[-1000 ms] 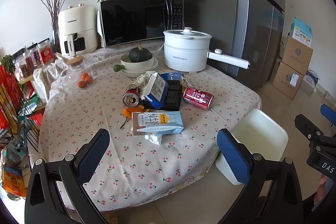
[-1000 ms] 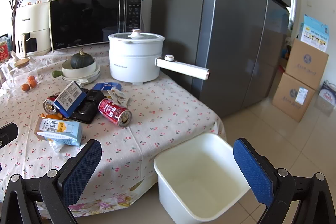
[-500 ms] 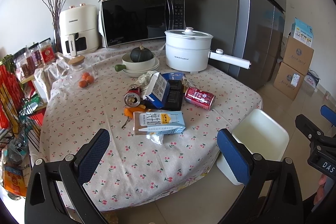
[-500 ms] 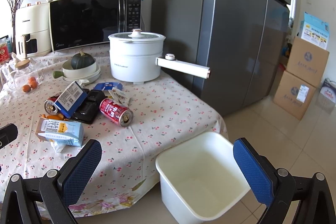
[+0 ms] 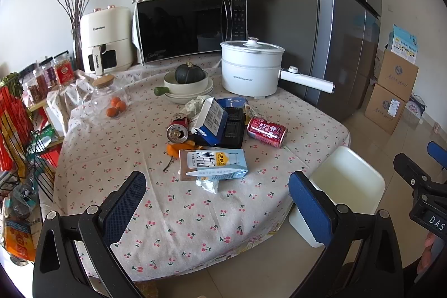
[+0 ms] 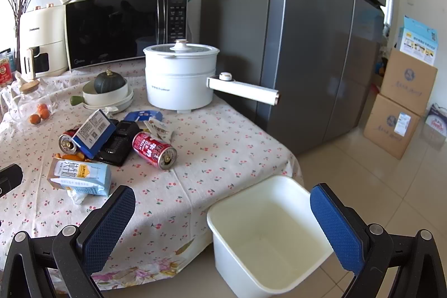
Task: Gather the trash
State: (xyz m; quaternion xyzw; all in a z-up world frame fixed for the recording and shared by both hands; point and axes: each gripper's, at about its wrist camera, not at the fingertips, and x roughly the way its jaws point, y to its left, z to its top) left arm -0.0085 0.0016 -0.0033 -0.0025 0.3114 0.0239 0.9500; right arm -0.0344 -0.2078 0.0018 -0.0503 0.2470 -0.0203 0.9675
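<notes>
**Tongs poised over a littered tabletop, bin at its edge**

Tongs of both hands appear nearest the lens. The left tongs (image 5: 216,198) stand wide apart with nothing between the blue pads, above the near part of the cherry-print tabletop (image 5: 178,217). The right tongs (image 6: 222,217) are likewise spread and hold nothing; they hang above the near tabletop corner and the white bin (image 6: 268,233), which stands on the floor against that corner, mouth up, its visible interior bare.

Just beyond the left tongs lies a milk carton (image 5: 213,164) on its side, with a crumpled white wrapper (image 5: 208,184) touching its near edge and orange peel (image 5: 176,150) at its far left corner. Behind these sits a black plastic tray (image 5: 233,127), with a blue-and-white box (image 5: 211,117) leaning tilted on its left side. A red can (image 5: 266,131) lies on its side just right of the tray; a second can (image 5: 177,129) lies just left of the box, open end toward the camera. Crumpled paper (image 5: 195,104) and a blue packet (image 5: 233,102) lie behind the tray.

Farther back stand stacked bowls holding a dark green squash (image 5: 189,73), a glass jar of small oranges (image 5: 104,99) and a white electric pot (image 5: 251,69). At the rear are a microwave (image 5: 191,27) and an air fryer (image 5: 106,38), with a grey refrigerator (image 6: 307,32) to the right.
</notes>
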